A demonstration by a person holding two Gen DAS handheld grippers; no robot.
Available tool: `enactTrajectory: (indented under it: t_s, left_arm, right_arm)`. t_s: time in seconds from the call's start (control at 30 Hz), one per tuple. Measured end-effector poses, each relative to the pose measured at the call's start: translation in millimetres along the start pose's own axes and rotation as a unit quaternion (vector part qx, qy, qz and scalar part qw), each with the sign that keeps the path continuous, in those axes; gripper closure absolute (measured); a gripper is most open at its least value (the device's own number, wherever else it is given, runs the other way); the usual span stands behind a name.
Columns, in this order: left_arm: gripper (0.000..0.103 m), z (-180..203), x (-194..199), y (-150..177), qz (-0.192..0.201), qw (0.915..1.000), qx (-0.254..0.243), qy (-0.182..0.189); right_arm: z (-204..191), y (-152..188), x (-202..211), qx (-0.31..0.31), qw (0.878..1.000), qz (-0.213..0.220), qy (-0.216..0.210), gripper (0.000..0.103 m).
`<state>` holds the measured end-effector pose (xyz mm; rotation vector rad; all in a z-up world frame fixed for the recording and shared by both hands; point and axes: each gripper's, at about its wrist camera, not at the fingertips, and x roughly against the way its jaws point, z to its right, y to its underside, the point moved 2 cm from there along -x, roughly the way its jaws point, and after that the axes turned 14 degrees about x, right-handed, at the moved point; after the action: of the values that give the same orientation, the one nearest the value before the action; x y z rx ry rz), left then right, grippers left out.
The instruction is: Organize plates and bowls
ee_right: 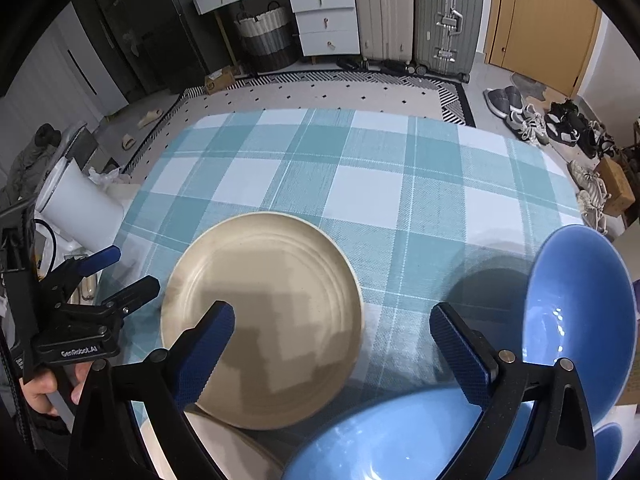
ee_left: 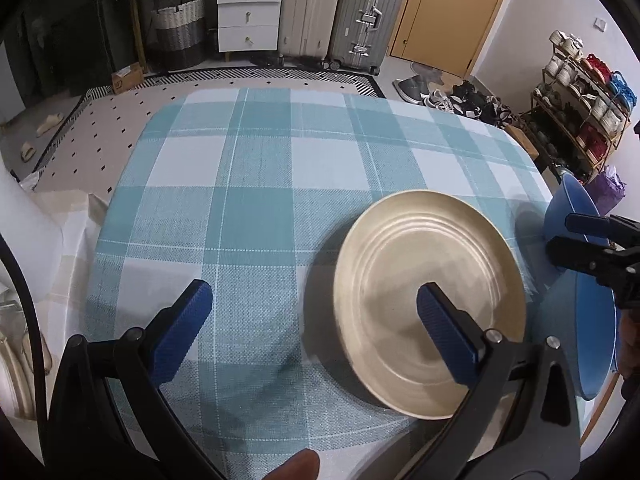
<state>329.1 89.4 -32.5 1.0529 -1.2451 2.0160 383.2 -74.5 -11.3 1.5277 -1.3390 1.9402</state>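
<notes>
On the checked tablecloth (ee_right: 400,184), a beige plate (ee_right: 262,316) is lying flat beside blue bowls (ee_right: 580,320); rigid, smooth, probably breakable, it is best pinched at its rim. Left gripper (ee_left: 312,312) and right gripper (ee_right: 332,332) are hovering spread, empty.

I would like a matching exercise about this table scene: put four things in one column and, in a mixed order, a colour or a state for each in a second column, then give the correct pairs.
Things:
1. plate
2. bowl
3. tablecloth
4. left gripper

Colour or state:
A. checked in teal and white
B. beige, lying flat on the table
C. open, holding nothing
D. glossy blue, at the right edge of the table

Pairs: 1-B, 2-D, 3-A, 4-C
</notes>
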Motion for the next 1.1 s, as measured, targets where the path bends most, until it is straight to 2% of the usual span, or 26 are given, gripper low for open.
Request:
enactTrajectory:
  t_s: [0.1,0.23,0.5,0.67,0.83,1.0,1.1]
  left_arm:
    - [0.001,-0.3,-6.9,3.2,-0.002,0.9999,-0.006,-0.014]
    - [0.001,-2.5,-13.2,6.7,-0.010,0.9998,-0.001,-0.017]
    - [0.002,-3.4,-28.6,15.4,-0.032,0.9994,-0.004,-0.016]
    - [0.023,-1.9,-40.8,20.6,-0.058,0.9982,-0.012,-0.007]
    - [0.034,0.9,-50.0,28.2,-0.073,0.9970,-0.022,-0.006]
    - [0.044,11.2,-50.1,35.3,-0.067,0.9961,-0.055,-0.017]
    - [0.051,13.4,-49.6,36.5,-0.068,0.9958,-0.061,-0.014]
  right_arm:
    - [-1.9,-1.2,-11.2,0.003,1.000,-0.014,0.001,0.006]
    - [-4.4,-0.8,-23.1,0.005,0.999,-0.032,-0.006,0.015]
    - [-6.2,2.3,-41.3,0.004,0.998,-0.062,-0.029,0.018]
    - [-8.3,3.2,-52.7,0.011,0.996,-0.081,-0.032,0.023]
    - [-12.0,2.8,-63.8,0.027,0.994,-0.106,-0.019,0.031]
    - [-15.6,4.4,-70.1,0.044,0.992,-0.119,-0.014,0.032]
    - [-18.4,5.4,-73.2,0.053,0.990,-0.127,-0.006,0.038]
